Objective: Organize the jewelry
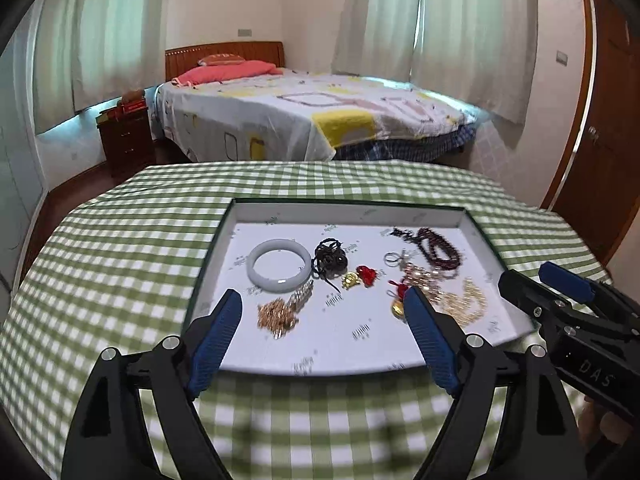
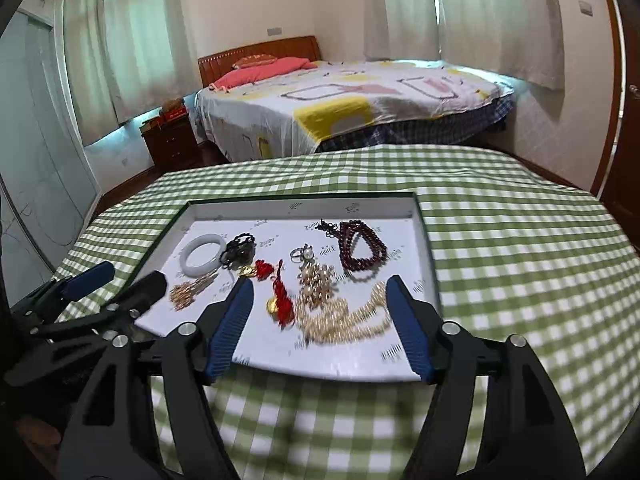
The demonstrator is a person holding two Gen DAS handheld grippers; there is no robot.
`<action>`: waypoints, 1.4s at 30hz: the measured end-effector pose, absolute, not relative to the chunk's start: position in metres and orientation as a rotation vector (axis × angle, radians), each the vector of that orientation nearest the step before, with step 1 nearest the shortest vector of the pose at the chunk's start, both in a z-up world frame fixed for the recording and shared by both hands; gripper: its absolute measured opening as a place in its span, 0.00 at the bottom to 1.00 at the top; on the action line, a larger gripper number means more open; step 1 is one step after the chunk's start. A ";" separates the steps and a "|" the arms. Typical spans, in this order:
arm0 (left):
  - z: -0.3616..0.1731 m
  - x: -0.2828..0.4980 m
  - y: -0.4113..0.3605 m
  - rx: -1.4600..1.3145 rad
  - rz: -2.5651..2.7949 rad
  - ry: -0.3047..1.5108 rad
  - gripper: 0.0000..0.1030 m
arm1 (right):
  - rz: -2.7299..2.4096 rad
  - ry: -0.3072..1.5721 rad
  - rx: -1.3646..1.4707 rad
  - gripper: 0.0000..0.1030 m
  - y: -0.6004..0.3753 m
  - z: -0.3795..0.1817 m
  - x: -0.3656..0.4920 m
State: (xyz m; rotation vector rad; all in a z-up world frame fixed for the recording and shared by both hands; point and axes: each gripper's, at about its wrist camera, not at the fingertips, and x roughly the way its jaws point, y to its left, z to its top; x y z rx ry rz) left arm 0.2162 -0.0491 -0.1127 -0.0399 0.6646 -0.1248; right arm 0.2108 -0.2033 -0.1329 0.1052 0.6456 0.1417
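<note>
A shallow white tray (image 1: 348,210) (image 2: 304,200) on the checked table holds loose jewelry: a pale jade bangle (image 1: 279,265) (image 2: 202,255), a black cord bundle (image 1: 329,258) (image 2: 238,249), dark red bead strands (image 1: 440,249) (image 2: 362,244), a ring (image 1: 391,257) (image 2: 302,254), red tassel charms (image 1: 366,274) (image 2: 280,292), gold chains (image 1: 278,314) (image 2: 344,316). My left gripper (image 1: 324,308) is open and empty above the tray's near part. My right gripper (image 2: 318,292) is open and empty over the gold chains. Each gripper shows at the other view's side.
The table wears a green and white checked cloth (image 1: 120,248) (image 2: 520,248). Behind it stand a bed (image 1: 312,116) (image 2: 348,108), a dark nightstand (image 1: 126,140), curtains and a wooden door (image 1: 608,120).
</note>
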 end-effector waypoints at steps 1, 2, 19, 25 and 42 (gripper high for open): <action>-0.108 0.207 -0.047 -0.047 -0.119 0.658 0.80 | 0.140 0.639 0.107 0.70 -0.204 -0.129 0.202; -0.103 0.199 -0.045 -0.050 -0.111 0.652 0.80 | 0.138 0.629 0.104 0.71 -0.205 -0.122 0.190; -0.028 0.079 -0.007 -0.036 0.010 0.494 0.82 | 0.131 0.457 0.048 0.82 -0.202 -0.035 0.061; -0.005 0.054 0.002 -0.075 0.040 0.454 0.82 | 0.132 0.421 0.041 0.83 -0.203 -0.020 0.037; 0.008 0.031 0.002 -0.068 0.049 0.400 0.82 | 0.128 0.388 0.040 0.83 -0.203 -0.013 0.019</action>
